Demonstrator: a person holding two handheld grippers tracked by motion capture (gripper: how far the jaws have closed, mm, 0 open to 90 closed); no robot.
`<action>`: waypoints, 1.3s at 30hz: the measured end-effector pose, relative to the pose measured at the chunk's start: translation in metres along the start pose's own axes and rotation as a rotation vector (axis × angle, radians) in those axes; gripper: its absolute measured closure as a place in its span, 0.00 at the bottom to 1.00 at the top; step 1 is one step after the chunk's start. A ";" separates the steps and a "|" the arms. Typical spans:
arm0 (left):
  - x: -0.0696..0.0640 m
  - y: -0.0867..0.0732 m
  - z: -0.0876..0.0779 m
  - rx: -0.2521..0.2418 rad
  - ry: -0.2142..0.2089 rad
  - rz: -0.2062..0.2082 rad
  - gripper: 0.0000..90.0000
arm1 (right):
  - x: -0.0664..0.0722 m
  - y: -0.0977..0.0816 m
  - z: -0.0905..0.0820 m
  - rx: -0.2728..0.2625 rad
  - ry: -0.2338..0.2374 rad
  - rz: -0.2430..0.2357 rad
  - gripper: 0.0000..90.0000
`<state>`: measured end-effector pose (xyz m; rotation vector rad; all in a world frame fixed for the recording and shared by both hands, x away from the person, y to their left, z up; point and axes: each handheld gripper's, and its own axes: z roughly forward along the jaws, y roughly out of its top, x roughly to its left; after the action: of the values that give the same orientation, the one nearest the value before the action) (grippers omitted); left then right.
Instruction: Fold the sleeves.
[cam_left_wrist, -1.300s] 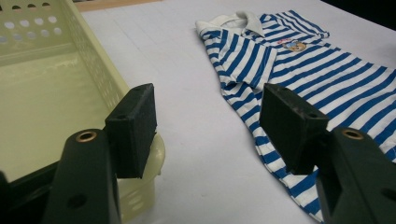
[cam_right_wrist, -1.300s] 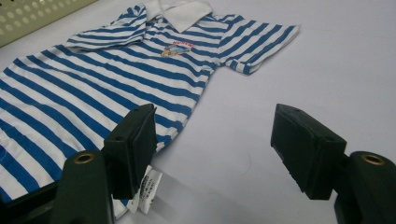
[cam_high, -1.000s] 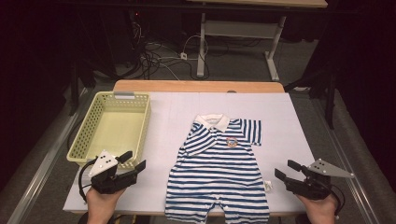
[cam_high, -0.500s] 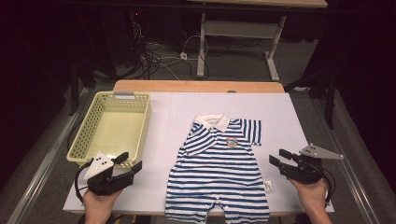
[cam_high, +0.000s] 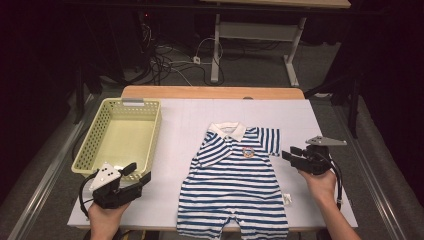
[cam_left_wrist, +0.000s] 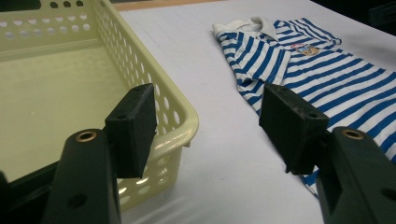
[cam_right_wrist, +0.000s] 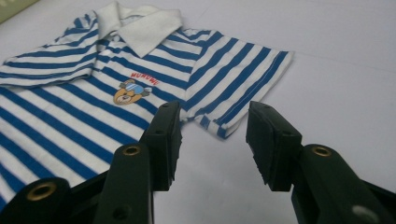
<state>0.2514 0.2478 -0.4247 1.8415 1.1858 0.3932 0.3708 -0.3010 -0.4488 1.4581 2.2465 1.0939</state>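
Near the middle of the white worktop (cam_high: 180, 125) lies the striped romper (cam_high: 235, 185), flat, its long axis running from the collar at the far end to the legs at the near edge. Just off its short sleeve (cam_right_wrist: 243, 79), the right gripper (cam_high: 294, 156) is nearer, its fingers (cam_right_wrist: 164, 140) parted and grasping nothing, though they have just been closing. The left gripper (cam_high: 136, 176) waits released beside the yellow basket (cam_high: 150, 130), with bare worktop between it and the garment.

A lab-like recording room: dark surroundings, tangled cables (cam_high: 165, 60) on grey carpet at upper centre, metal-framed bench (cam_high: 260, 30) behind.
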 end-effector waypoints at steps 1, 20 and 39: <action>0.000 0.000 0.000 -0.001 -0.001 0.000 0.39 | -0.002 0.002 0.004 0.011 -0.003 0.001 0.63; 0.002 0.000 0.003 0.004 -0.013 -0.007 0.39 | -0.031 0.035 0.063 0.169 -0.093 0.055 0.68; 0.001 0.000 0.004 0.008 -0.021 -0.002 0.39 | -0.026 0.052 0.092 0.325 -0.119 0.003 0.87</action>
<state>0.2547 0.2466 -0.4274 1.8463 1.1769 0.3681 0.4707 -0.2704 -0.4805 1.5969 2.4192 0.6421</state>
